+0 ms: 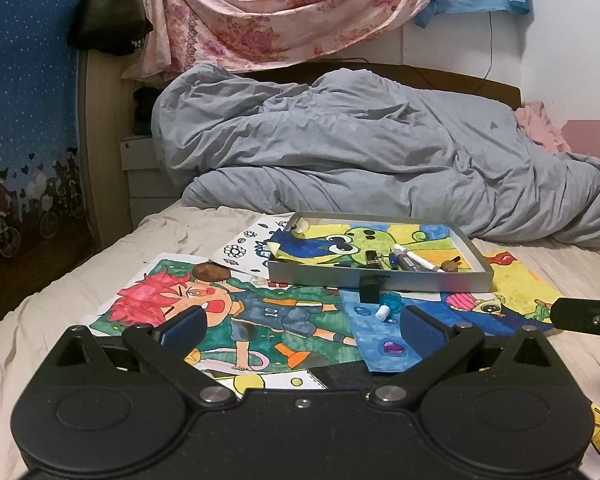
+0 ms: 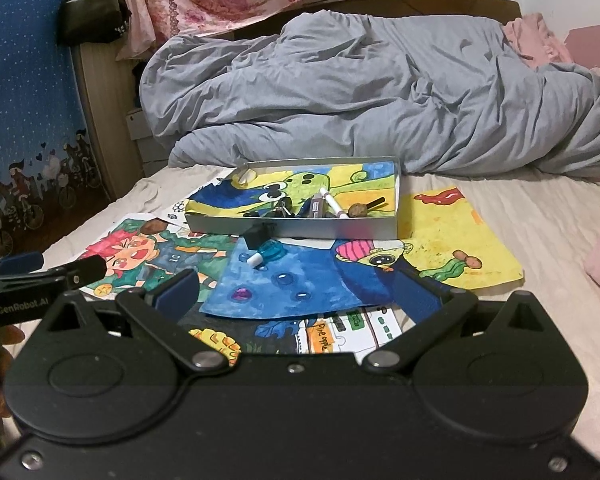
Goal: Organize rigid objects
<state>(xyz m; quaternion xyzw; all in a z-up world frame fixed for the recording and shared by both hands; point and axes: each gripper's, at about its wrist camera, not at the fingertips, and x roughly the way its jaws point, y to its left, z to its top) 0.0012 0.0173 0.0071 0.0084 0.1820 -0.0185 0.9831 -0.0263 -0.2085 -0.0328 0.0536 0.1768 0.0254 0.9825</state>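
Just in front of the grey tray [image 1: 380,280], a black block [image 1: 369,289] and a blue-and-white piece [image 1: 389,307] lie loose; both the left gripper [image 1: 300,326] and right gripper [image 2: 296,294] hang wide, empty. Risk: fingers could snag the drawings [image 2: 296,280] underneath and scatter both.

the duvet [image 1: 340,152] is plain grey, the hanging cloth [image 1: 268,12] pink with red flowers, the curtain [image 1: 24,92] blue with white dots and cyclists. the tray [image 2: 300,226] is silver. the drawings [image 2: 452,236] are bright — yellow, blue, green, a red-haired figure. a black block [image 2: 256,237] and a blue-and-white bottle [image 2: 266,255] lie by the tray.
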